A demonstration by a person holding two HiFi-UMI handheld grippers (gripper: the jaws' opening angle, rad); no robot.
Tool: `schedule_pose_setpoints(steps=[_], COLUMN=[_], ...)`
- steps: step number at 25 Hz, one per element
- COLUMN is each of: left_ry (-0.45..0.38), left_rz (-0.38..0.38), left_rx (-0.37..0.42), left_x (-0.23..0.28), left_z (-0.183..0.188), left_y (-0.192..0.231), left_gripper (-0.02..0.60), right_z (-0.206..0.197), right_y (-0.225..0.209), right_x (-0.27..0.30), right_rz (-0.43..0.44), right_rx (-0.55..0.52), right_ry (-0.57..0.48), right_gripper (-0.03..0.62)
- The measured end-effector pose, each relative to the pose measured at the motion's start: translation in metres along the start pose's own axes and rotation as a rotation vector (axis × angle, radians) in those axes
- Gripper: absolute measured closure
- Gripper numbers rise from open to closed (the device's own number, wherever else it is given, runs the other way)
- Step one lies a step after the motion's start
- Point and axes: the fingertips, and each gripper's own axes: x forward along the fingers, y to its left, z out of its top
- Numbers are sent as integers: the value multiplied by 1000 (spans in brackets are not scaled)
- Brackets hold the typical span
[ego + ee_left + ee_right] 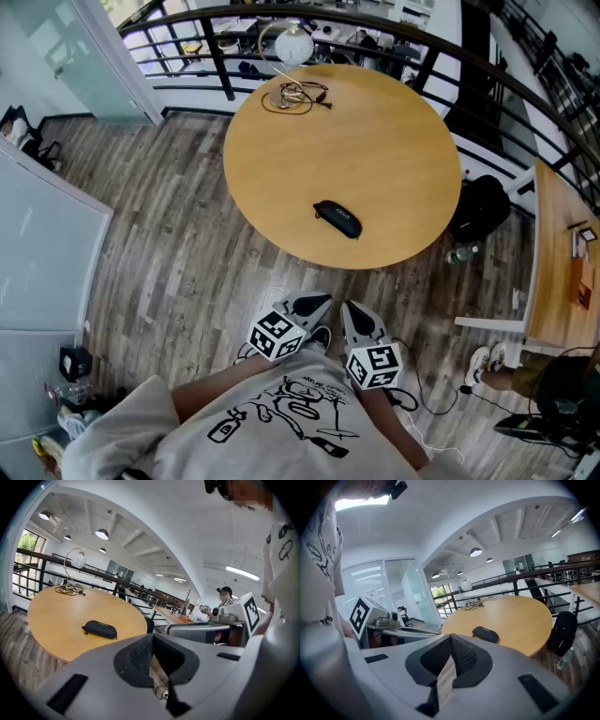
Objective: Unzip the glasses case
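Note:
A black zipped glasses case (337,219) lies near the front edge of the round wooden table (375,131), with nothing touching it. Both grippers hang close to the person's body, short of the table and above the floor. The left gripper (314,302) and right gripper (356,315) sit side by side, jaws pointing toward the table. In the left gripper view the left gripper (152,637) has its jaws together and empty, with the case (100,629) far ahead. The right gripper (451,637) is likewise shut on nothing, the case (485,634) well beyond it.
A globe lamp (293,44) and coiled cables (298,96) sit at the table's far side. A black backpack (480,208) and a bottle (461,253) stand on the floor to the right. A railing (375,28) curves behind; another wooden table (558,253) is at right.

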Motion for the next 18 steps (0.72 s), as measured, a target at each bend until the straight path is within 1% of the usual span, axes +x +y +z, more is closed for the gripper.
schedule_pose_setpoints(steps=[9, 18], left_ry=[5, 32], left_rz=[4, 2], left_rx=[10, 30], left_x=[16, 43], left_z=[1, -5], left_y=[-10, -40], left_gripper=[575, 575], right_z=[0, -6], right_y=[-14, -36], right_x=[-8, -35], right_rz=[11, 19], right_rx=[2, 34], right_ry=[-6, -21], right_gripper=[571, 571])
